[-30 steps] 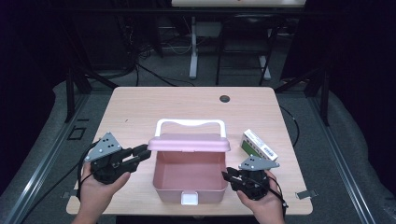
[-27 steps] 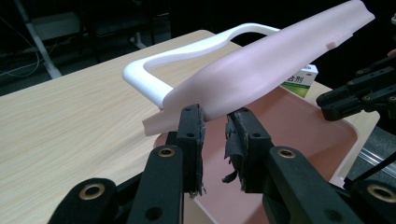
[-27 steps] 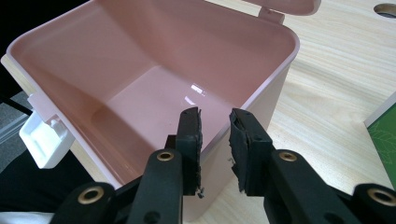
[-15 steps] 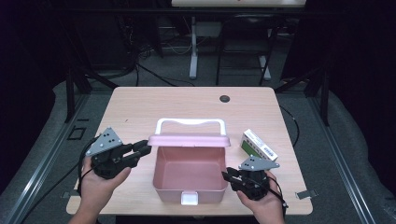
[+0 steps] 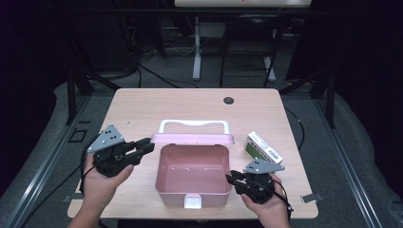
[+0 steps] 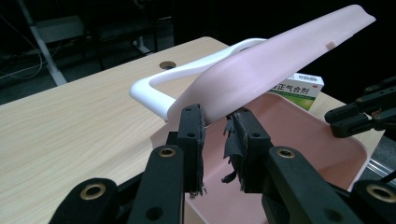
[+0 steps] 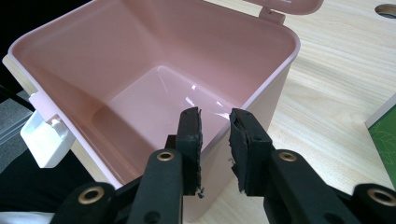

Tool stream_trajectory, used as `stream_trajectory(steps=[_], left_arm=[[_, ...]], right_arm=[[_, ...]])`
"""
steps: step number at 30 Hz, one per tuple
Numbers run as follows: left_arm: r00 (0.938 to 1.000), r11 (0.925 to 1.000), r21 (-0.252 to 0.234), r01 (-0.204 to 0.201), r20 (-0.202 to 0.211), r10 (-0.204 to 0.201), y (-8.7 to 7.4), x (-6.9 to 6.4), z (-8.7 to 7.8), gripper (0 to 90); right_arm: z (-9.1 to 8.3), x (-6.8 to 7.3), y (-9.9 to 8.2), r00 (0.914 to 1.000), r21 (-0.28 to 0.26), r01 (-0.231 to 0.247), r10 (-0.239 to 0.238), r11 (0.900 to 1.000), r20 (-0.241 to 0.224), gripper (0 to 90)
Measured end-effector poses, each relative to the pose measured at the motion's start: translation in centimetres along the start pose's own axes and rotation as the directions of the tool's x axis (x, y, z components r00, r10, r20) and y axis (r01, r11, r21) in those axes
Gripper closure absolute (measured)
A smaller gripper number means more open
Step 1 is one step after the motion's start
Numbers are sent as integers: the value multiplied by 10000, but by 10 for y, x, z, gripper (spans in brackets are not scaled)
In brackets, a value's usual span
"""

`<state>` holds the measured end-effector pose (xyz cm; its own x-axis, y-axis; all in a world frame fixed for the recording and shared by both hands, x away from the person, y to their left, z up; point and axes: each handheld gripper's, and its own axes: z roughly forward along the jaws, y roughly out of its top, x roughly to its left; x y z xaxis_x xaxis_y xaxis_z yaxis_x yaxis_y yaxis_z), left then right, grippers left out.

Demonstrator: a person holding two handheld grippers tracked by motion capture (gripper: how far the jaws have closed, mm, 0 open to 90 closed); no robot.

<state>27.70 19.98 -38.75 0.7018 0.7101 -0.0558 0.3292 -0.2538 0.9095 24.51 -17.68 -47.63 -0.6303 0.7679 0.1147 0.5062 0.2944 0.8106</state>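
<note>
At the frame's centre the pink box [image 5: 192, 175] sat on the bench [image 5: 142, 109], its lid [image 5: 192, 138] pinched at the corner by the left claw [image 5: 145, 146], the right claw [image 5: 230, 179] straddling the wall, grip uncertain; a slip could slam the lid.

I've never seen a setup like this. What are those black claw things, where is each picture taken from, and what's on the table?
A person holds a hand-operated claw in each hand: the left gripper and right gripper. One camera looks down from above; each gripper carries its own camera looking along its jaws. On the wooden table stands an open pink box, empty inside, beside a small green-and-white medicine carton. The left gripper's jaws straddle the corner of the raised lid; the right gripper's jaws straddle the box's wall. Whether either squeezes is unclear.
</note>
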Motion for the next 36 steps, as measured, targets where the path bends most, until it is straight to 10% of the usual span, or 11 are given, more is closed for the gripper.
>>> stream_trajectory(steps=[36], left_arm=[[9997, 9999, -121, 95, -244, -98, 19, 11, 10, 759]], right_arm=[[0, -2, -1, 9999, -14, -120, 120, 9999, -104, 734]])
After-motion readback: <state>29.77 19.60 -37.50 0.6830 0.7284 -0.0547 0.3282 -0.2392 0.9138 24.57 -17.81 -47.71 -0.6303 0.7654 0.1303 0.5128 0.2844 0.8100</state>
